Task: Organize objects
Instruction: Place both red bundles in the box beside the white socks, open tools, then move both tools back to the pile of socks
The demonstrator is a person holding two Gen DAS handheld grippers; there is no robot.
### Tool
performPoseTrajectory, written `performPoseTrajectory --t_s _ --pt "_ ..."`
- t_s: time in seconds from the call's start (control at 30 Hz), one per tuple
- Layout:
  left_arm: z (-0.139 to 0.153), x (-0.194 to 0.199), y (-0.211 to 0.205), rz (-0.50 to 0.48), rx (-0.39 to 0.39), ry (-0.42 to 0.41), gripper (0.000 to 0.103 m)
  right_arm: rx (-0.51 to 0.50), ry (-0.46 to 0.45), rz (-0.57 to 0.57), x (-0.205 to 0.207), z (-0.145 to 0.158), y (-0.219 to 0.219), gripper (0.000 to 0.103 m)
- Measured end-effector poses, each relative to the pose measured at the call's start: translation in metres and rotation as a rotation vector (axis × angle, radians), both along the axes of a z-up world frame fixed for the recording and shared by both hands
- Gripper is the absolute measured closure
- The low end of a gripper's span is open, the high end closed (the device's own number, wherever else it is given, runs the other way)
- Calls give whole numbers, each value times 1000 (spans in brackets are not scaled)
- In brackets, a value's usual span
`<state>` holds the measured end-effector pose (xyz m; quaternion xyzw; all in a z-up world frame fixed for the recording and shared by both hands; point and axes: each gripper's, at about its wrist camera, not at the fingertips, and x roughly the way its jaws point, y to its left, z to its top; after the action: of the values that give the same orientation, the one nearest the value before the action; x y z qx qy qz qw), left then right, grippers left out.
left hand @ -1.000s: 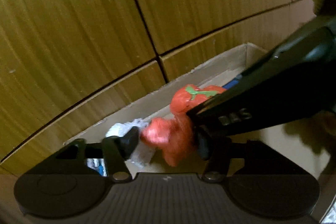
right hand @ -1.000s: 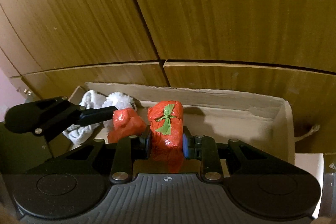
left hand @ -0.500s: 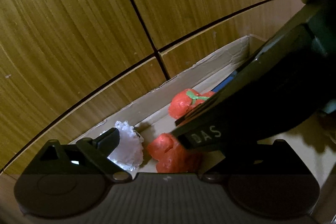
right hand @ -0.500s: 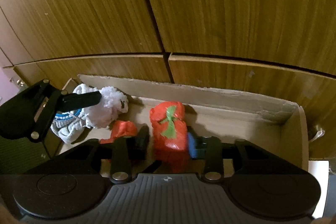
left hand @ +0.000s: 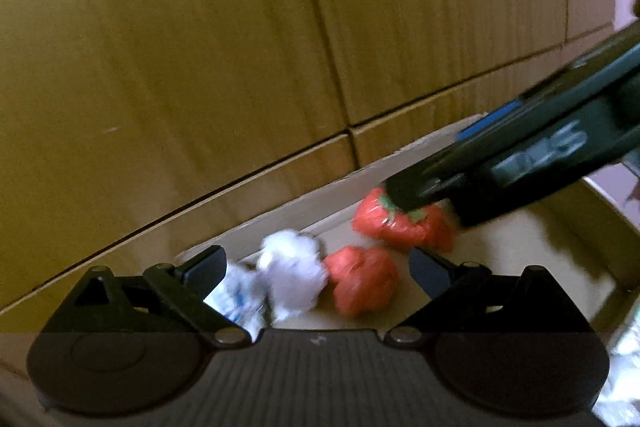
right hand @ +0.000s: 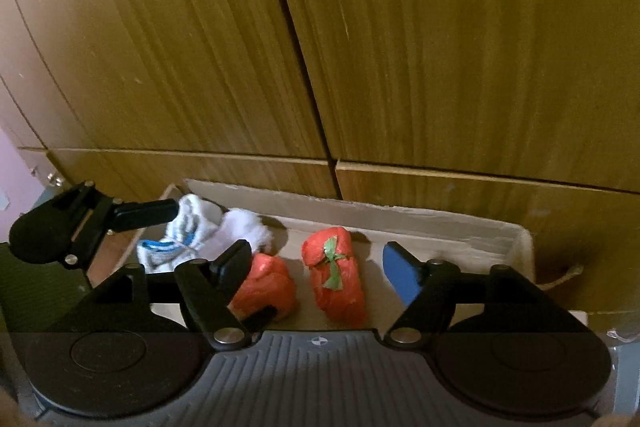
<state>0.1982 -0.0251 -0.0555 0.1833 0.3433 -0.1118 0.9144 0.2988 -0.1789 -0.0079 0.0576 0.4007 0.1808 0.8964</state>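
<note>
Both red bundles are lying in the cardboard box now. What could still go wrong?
1. The right hand-held gripper, jaws just opening, straddles the red bundle with the green tie; a finger might catch it when pulling away.
2. The plain red bundle sits behind that gripper's left finger and may get nudged.
3. The left hand-held gripper is open over the white socks and could snag them. The two grippers are close and might bump.

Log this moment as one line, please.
left gripper: open, empty | right gripper: fingers just opening, red bundle with green tie released | cardboard box: also holds plain red bundle, white socks
</note>
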Motion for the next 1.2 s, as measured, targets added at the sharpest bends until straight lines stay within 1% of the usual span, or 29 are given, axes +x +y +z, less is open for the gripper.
performPoseTrajectory --t_s 0.07,0.13,0.2,0.27,0.33,0.37,0.43,0.47,0.53,0.57,0.63,0.7,0.8,0.83,0.9,0.97,1.1,1.2 --pt "13 -12 10 28 -19 -16 6 21 -27 0 -19 15 -4 21" --pt "24 -28 19 56 -35 -33 4 29 -46 0 -42 31 -6 20" --pt "32 -63 32 84 -44 -64 1 32 -75 -1 -73 46 -10 19" --pt "37 -92 33 115 -38 -84 1 45 -92 -4 -103 55 -12 17" --pt "42 -118 43 132 -45 -102 1 47 -116 4 -139 61 -14 16" --pt "37 -127 48 139 -45 -105 1 38 -128 1 -160 62 -17 15" --pt "36 -164 53 168 -67 -115 1 16 -161 17 -203 62 -18 14" --pt "31 -178 54 178 -91 -110 1 7 -187 26 -227 58 -15 10" --pt "26 -201 54 189 -128 -100 1 -8 -231 20 -272 44 -16 6" --pt "18 -216 49 201 -151 -93 1 -16 -252 14 -294 33 -16 4" --pt "9 -241 40 210 -187 -67 1 -39 -266 -8 -325 4 -16 4" --pt "-5 -259 29 209 -195 -51 1 -79 -286 -29 -349 -24 -11 4" --pt "-21 -266 6 197 -211 -16 1 -136 -324 -39 -367 -45 -4 4" --pt "-24 -267 1 193 -211 -15 1 -139 -333 -42 -375 -46 -2 4" --pt "-29 -270 -7 193 -196 -28 1 -121 -330 -46 -376 -53 -2 4" --pt "-34 -278 -9 208 -184 -39 1 -144 -345 -55 -377 -59 2 4" --pt "-55 -261 -10 209 -181 -38 1 -162 -350 -55 -379 -74 6 4" --pt "-62 -263 -10 194 -179 -40 1 -179 -347 -66 -377 -85 9 4"
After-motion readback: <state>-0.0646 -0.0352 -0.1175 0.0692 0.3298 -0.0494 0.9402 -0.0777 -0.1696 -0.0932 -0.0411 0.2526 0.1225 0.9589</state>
